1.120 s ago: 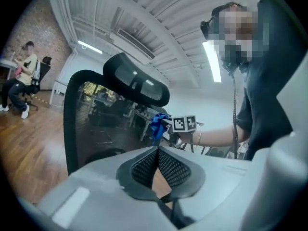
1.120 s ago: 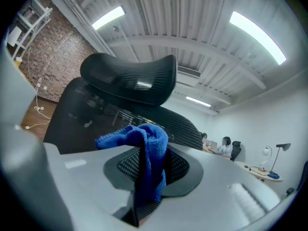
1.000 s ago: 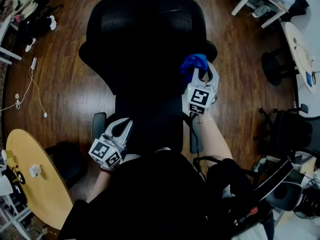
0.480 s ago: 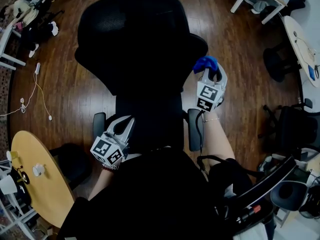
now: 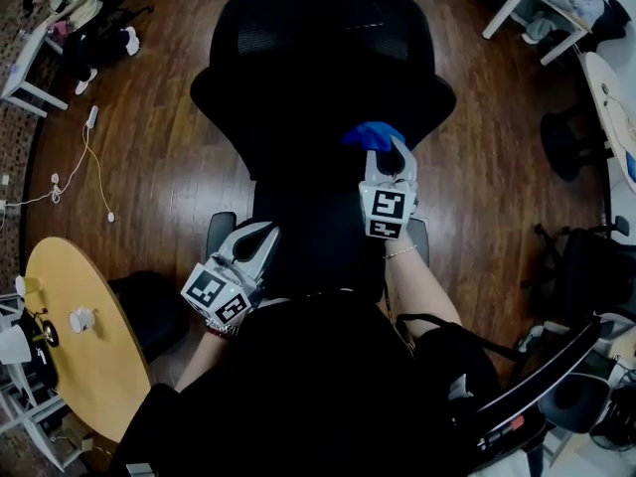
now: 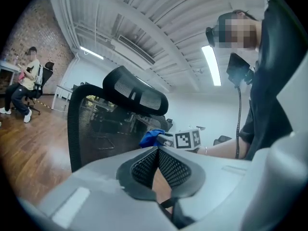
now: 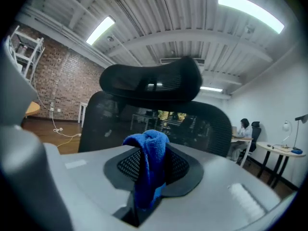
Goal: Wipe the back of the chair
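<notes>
Blue cloth (image 7: 145, 174) hangs clamped in right gripper (image 7: 151, 150) by chair (image 5: 318, 68); left gripper (image 6: 157, 149) reads closed in its view.

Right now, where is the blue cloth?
In the head view the blue cloth is right of centre, clamped in the right gripper, which holds it by the back of the black chair, below the headrest.

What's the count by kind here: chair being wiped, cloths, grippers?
black mesh chair: 1
blue cloth: 1
grippers: 2 (left gripper, jaws shut on nothing; right gripper, jaws shut on the blue cloth)
total: 4
</notes>
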